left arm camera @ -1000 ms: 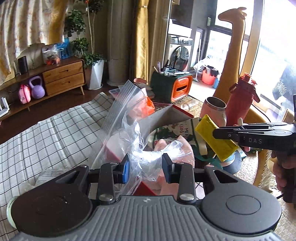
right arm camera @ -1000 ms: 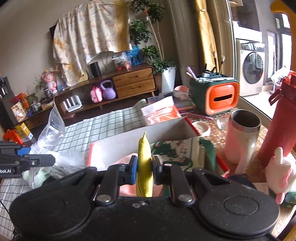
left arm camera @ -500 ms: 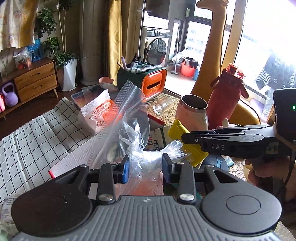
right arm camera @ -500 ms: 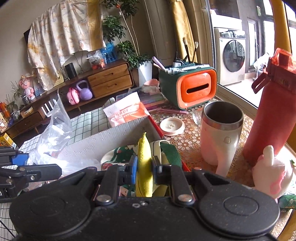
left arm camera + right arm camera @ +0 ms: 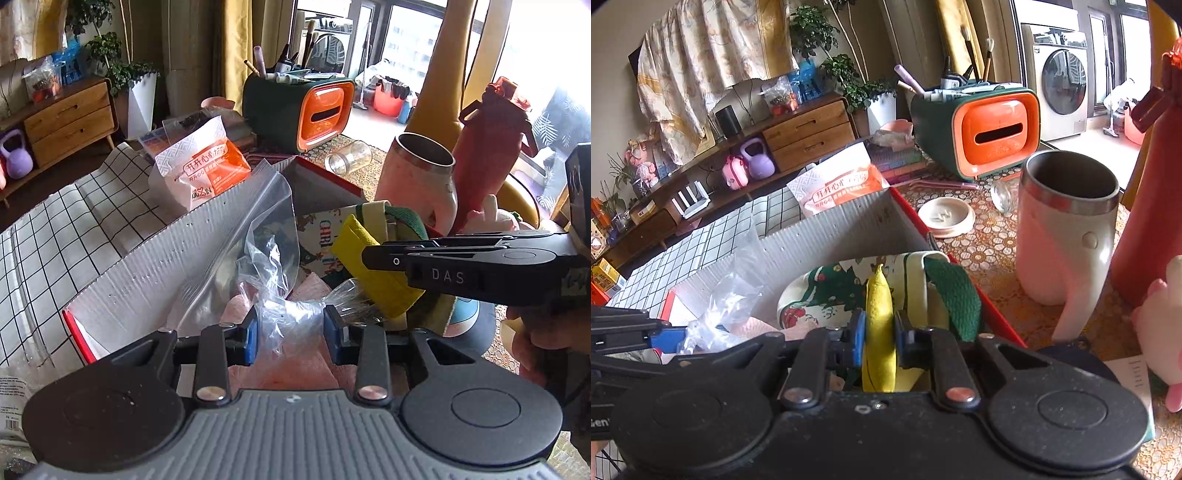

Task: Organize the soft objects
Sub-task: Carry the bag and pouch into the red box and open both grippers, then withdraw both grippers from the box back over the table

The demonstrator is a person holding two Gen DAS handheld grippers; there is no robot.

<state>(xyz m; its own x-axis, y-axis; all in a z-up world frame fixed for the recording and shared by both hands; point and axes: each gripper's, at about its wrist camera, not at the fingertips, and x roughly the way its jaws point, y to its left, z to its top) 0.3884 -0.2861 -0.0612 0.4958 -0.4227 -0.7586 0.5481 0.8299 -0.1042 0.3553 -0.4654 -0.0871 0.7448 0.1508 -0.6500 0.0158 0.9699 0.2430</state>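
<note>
Cloth (image 5: 881,325), yellow & folded, is pinched upright btwn the right gripper (image 5: 880,341) pads, over the open box (image 5: 827,236) w/ corrugated grey walls & red edges. Left gripper (image 5: 291,336) is clamped on a crumpled clear plastic bag (image 5: 273,258), also above the box, just beside the cloth. Inside the box: printed tote w/ green strap (image 5: 955,295), pink fabric (image 5: 295,365). Outside it, to the right: steel-rimmed mug (image 5: 1067,225), red bottle (image 5: 487,147). Behind: tissue pack (image 5: 207,170).
</note>
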